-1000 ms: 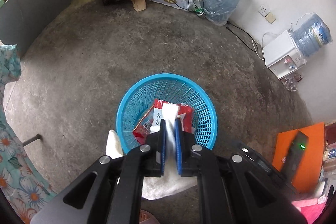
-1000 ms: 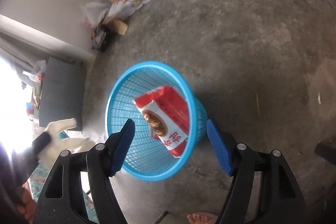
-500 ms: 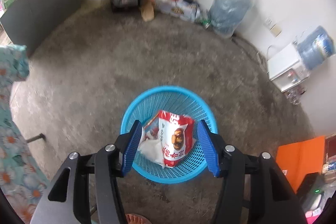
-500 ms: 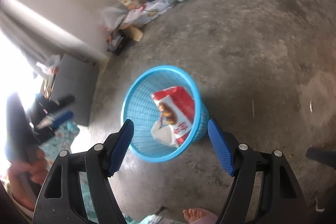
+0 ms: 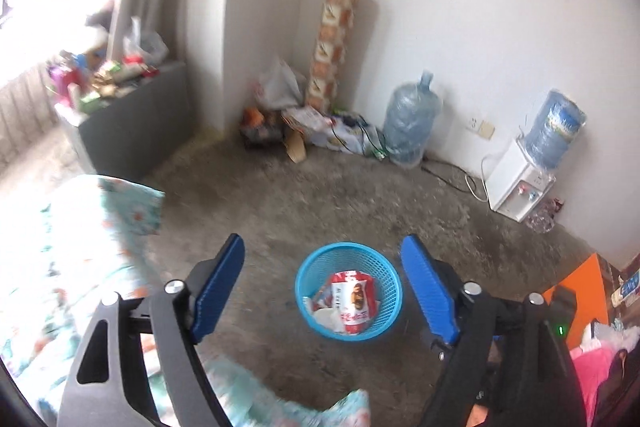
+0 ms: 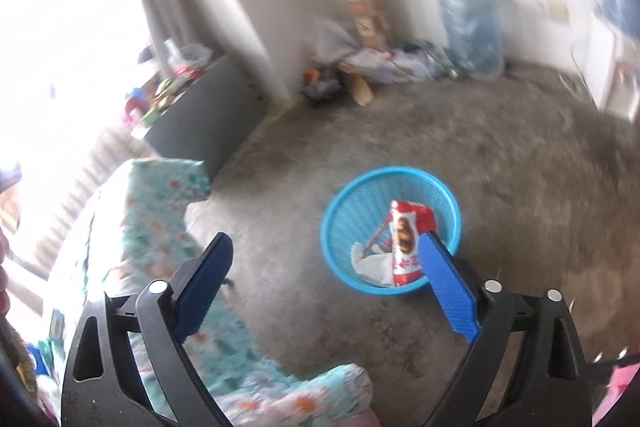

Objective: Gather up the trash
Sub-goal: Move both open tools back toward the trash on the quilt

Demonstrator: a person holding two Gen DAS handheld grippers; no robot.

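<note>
writing: red snack packet [image 5: 354, 301] carried white/red print and a brown picture, too small and blurred to read. Bottle on the water dispenser [image 5: 520, 183] had a blue label, unreadable.
basket: blue mesh basket [image 5: 348, 291] stood on the concrete floor [image 5: 360, 199], at 6 o'clock of centre in the left wrist view, at 4 o'clock in the right wrist view [image 6: 390, 229].
trash: red snack packet and crumpled white paper [image 5: 326, 317] lay inside the basket, paper at 8 o'clock of the packet. Same pair seen from the right [image 6: 408, 239], [image 6: 372, 265].
left gripper: left gripper [image 5: 328, 287] was tilted down at the floor, high over the basket; the basket showed in the gap between the blue pads [image 5: 218, 291].
left fingers: opening, wide apart, nothing between them.
right gripper: right gripper [image 6: 332, 275] was also tilted down, basket off toward its right pad [image 6: 448, 287], which overlapped the basket rim in view, well above it.
right fingers: opening, near full spread, nothing held.
surroundings: floral cloth [image 6: 160, 211] at 8 o'clock; loose water jug [image 5: 410, 125] by the far wall at 1 o'clock; patterned roll [image 5: 332, 43] upright in the corner at 12.
</note>
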